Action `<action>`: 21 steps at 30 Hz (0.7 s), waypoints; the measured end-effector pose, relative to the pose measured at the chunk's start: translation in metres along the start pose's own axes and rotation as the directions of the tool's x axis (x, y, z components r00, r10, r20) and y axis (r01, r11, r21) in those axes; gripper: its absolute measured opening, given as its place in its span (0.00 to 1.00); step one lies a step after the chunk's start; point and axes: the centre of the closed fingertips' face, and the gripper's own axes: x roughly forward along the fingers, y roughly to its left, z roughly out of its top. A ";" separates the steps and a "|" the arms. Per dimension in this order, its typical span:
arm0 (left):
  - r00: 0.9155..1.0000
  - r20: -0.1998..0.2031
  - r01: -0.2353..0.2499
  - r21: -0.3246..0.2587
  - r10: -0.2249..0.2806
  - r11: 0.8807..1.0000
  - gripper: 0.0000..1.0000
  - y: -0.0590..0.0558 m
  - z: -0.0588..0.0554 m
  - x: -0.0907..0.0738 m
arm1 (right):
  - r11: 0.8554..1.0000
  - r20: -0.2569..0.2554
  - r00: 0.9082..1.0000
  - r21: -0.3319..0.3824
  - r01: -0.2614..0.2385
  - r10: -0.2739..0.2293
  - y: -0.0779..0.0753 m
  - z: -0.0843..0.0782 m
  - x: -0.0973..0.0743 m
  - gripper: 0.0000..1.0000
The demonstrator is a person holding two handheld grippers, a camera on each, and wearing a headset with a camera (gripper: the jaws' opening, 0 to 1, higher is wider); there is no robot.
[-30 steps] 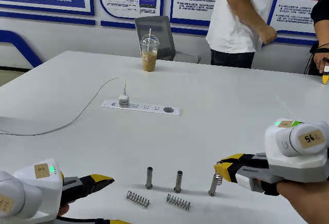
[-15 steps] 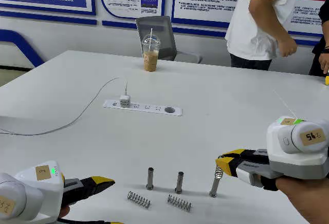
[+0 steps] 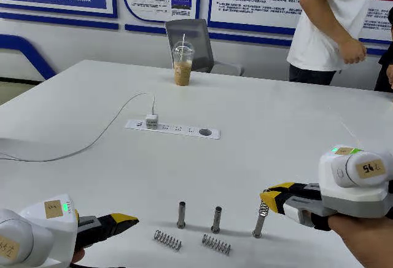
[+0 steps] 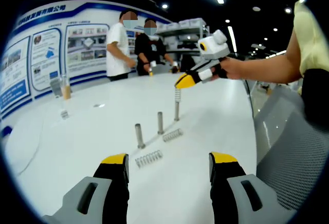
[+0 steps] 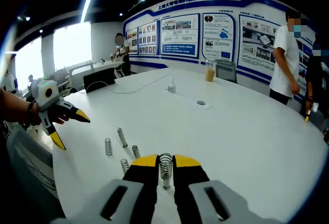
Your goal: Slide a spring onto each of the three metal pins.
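White-and-grey left tool (image 4: 168, 158), right tool (image 3: 265, 198), yellow-tipped black jaws

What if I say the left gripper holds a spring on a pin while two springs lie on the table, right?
No, the right gripper holds the spring on the pin while two springs lie on the table; the right gripper view shows it.

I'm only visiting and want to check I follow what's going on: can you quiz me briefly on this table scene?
1. True or false: the right claw grips a spring at the top of a pin.
2. How many loose springs lie flat on the table? A one, B two, C three.
3. Fill in: the left claw has its jaws ____ (open or shut).
Key: 1 true; 2 B; 3 open.
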 end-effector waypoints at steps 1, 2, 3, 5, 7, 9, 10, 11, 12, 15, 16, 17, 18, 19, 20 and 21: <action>1.000 -0.001 0.000 0.000 0.000 1.000 0.64 0.000 0.000 0.000 | 1.000 0.001 1.000 0.000 0.000 0.000 0.000 0.000 0.000 0.12; 1.000 -0.001 -0.001 -0.001 0.001 1.000 0.64 0.000 0.000 0.000 | 1.000 0.002 1.000 0.005 -0.002 0.002 0.000 0.000 0.000 0.12; 1.000 -0.001 -0.001 -0.002 0.001 1.000 0.64 0.000 0.000 0.000 | 1.000 0.003 1.000 0.007 -0.003 0.003 0.000 0.000 0.001 0.12; 1.000 -0.003 -0.001 -0.003 0.001 1.000 0.64 0.000 -0.001 0.000 | 1.000 0.001 1.000 0.006 -0.001 0.001 0.000 -0.001 0.002 0.12; 1.000 -0.004 -0.002 -0.003 0.002 1.000 0.64 0.000 -0.001 0.000 | 1.000 0.002 1.000 0.010 -0.002 0.002 0.000 -0.002 0.002 0.12; 1.000 -0.004 -0.002 -0.004 0.002 1.000 0.64 0.000 -0.002 0.000 | 1.000 0.003 1.000 0.010 -0.001 0.001 0.000 -0.002 0.002 0.12; 1.000 -0.005 -0.002 -0.005 0.002 1.000 0.64 0.000 -0.002 0.000 | 1.000 0.003 1.000 0.013 -0.001 0.001 -0.001 -0.003 0.002 0.12; 1.000 -0.007 -0.002 -0.005 0.002 1.000 0.64 0.000 -0.002 0.000 | 1.000 0.002 1.000 0.015 -0.002 0.002 -0.001 -0.003 0.002 0.12; 1.000 -0.008 -0.002 -0.004 0.002 1.000 0.64 0.000 -0.003 0.000 | 1.000 0.002 1.000 0.015 -0.001 0.001 -0.001 -0.004 0.003 0.12; 1.000 -0.007 -0.002 -0.006 0.002 1.000 0.64 0.000 -0.003 0.000 | 1.000 0.002 1.000 0.019 0.000 0.000 -0.002 -0.006 0.003 0.12; 1.000 -0.007 -0.002 -0.006 0.002 1.000 0.64 0.000 -0.003 0.000 | 1.000 0.002 1.000 0.020 0.000 0.000 -0.002 -0.007 0.003 0.12; 1.000 -0.007 -0.002 -0.006 0.002 1.000 0.64 0.000 -0.003 0.000 | 1.000 0.002 1.000 0.021 0.001 -0.001 -0.003 -0.008 0.004 0.12; 1.000 -0.007 -0.002 -0.006 0.002 1.000 0.64 0.000 -0.003 0.001 | 1.000 0.001 1.000 0.023 0.001 -0.001 -0.003 -0.010 0.004 0.12; 1.000 -0.008 -0.002 -0.006 0.002 1.000 0.64 0.000 -0.003 0.001 | 1.000 0.000 1.000 0.024 0.000 0.000 -0.003 -0.010 0.005 0.12; 1.000 -0.009 -0.002 -0.006 0.002 1.000 0.64 0.000 -0.003 0.001 | 1.000 0.000 1.000 0.024 -0.001 0.001 -0.003 -0.011 0.005 0.12; 1.000 -0.009 -0.002 -0.007 0.002 1.000 0.64 0.000 -0.003 0.001 | 1.000 0.000 1.000 0.023 -0.002 0.002 -0.002 -0.012 0.006 0.12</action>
